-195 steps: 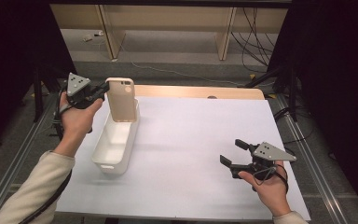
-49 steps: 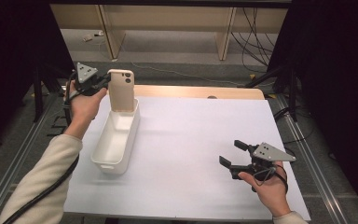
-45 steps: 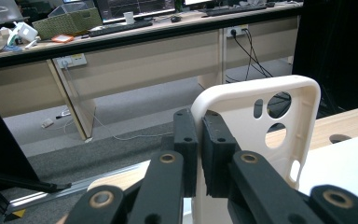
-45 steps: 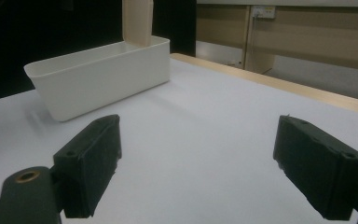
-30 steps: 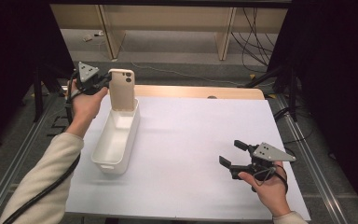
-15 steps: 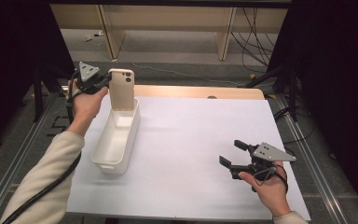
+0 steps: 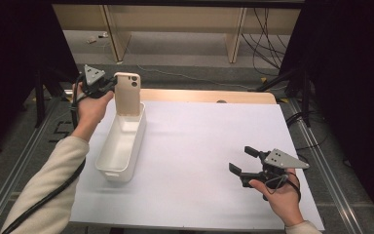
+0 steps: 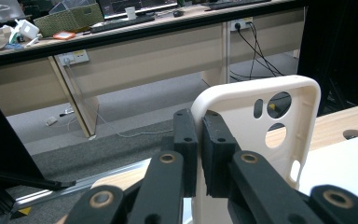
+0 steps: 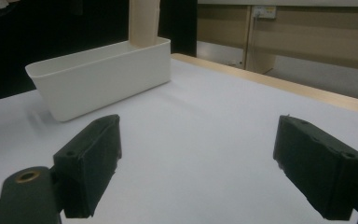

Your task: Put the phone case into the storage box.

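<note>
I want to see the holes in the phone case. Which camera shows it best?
The left gripper view: the phone case is close, its camera holes plain, its edge pinched by the left hand-held gripper. The high view shows it small and upright at the white bin's far end. The right gripper view catches a strip.

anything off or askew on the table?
One oddity: the cream phone case stands upright at the far end of the white plastic bin rather than lying flat, the left gripper clamped on its edge. The right gripper is open above the white tabletop. Nothing spilled or damaged.
</note>
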A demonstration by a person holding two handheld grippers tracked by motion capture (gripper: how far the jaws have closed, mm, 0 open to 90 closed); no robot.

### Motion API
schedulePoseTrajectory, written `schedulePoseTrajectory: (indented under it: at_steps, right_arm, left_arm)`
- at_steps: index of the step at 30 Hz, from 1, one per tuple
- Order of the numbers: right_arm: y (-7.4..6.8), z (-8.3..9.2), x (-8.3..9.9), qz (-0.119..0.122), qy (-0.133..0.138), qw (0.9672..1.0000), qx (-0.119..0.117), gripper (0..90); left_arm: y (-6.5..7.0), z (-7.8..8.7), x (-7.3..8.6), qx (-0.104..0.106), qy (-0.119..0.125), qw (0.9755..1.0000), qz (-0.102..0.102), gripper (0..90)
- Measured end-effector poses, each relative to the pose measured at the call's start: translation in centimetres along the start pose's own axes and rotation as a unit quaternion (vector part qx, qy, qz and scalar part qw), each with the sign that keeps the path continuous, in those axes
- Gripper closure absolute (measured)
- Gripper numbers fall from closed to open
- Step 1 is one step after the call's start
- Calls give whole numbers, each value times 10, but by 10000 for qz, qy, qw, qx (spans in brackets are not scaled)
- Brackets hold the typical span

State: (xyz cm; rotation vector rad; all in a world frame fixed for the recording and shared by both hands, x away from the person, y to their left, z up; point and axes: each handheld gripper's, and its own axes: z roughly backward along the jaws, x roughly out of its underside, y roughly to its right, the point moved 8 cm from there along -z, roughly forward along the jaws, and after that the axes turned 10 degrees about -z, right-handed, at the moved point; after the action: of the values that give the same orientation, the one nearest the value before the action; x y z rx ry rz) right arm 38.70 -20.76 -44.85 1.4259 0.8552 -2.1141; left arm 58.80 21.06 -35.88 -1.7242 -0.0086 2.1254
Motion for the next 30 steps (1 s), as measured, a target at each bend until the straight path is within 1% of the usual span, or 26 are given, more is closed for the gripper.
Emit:
schedulePoseTrajectory:
  at_steps: [2,4,5,6,11,13,14,15,17,19,21,23,25,29,30]
  right_arm:
    - [0,0,0,-1,4,10000,-2,164]
    - [1,2,1,14,-113,9999,29,164]
    - [1,2,1,17,-111,9999,33,164]
    - [-1,-2,-1,-54,87,9999,-86,164]
    - [-1,-1,-1,-49,71,9999,-81,164]
    - [0,0,0,-39,21,10000,-7,164]
    - [0,0,0,-44,19,10000,-10,164]
    - [0,-1,0,5,43,10000,-2,164]
    - [-1,-2,-1,-52,84,9999,-90,164]
    - [-1,-2,-1,-51,87,9999,-90,164]
    - [0,-1,0,-7,38,10000,-16,164]
    - [0,-1,0,-3,41,10000,-3,164]
    - [-2,-2,-1,-57,87,9999,-94,164]
    - [-1,-2,-1,-49,87,9999,-86,164]
    - [0,-1,0,-7,43,10000,-23,164]
  left_arm:
    - [0,-1,1,2,-11,10000,1,851]
    - [0,-1,2,-5,-15,10000,-3,851]
    - [0,-2,2,0,-20,10000,3,852]
    - [0,-2,3,-1,-32,10000,-2,851]
    - [1,-4,4,19,-36,10000,-22,851]
    - [2,-5,5,24,-40,10000,-26,851]
    - [2,-5,5,28,-38,10000,-25,851]
    - [2,-5,5,22,-48,10000,-34,851]
    - [1,-6,6,25,-53,10000,-17,851]
    - [1,-7,7,16,-81,10000,-21,851]
    - [0,-8,8,19,-87,10000,-11,851]
    - [0,-8,9,11,-88,10000,14,851]
    - [0,-9,11,7,-117,9999,2,851]
    - [0,-10,13,13,-127,9999,15,851]
    - [0,-11,13,20,-131,9999,6,851]
